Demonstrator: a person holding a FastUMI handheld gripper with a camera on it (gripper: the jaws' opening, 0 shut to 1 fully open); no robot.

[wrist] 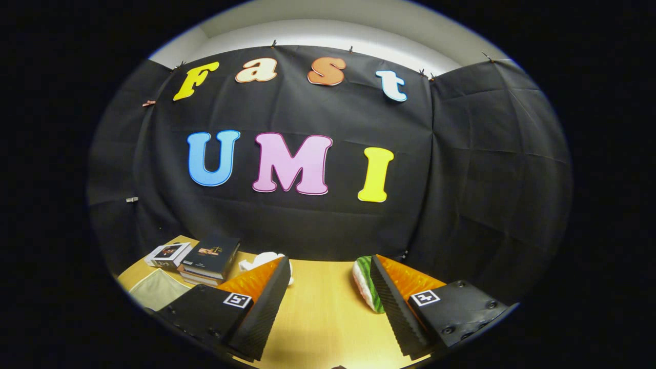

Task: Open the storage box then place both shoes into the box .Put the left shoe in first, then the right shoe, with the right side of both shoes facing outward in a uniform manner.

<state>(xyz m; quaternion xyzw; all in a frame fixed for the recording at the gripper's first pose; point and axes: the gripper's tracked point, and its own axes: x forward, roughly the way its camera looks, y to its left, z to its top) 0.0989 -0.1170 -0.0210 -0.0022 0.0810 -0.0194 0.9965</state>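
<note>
My gripper [329, 262] is open above a wooden table [320, 307], with nothing between its fingers. A green-and-white striped shoe [365, 283] lies just beyond the right finger [392, 302], partly hidden by it. A white soft thing [261, 259], perhaps the other shoe, peeks out behind the tip of the left finger [266, 302]. A pale grey fabric container [156, 289], possibly the storage box, sits to the left of the left finger; whether it is open I cannot tell.
A stack of dark books [211, 259] and a small white carton [167, 255] stand at the table's far left. The black cloth wall runs close behind the table's far edge.
</note>
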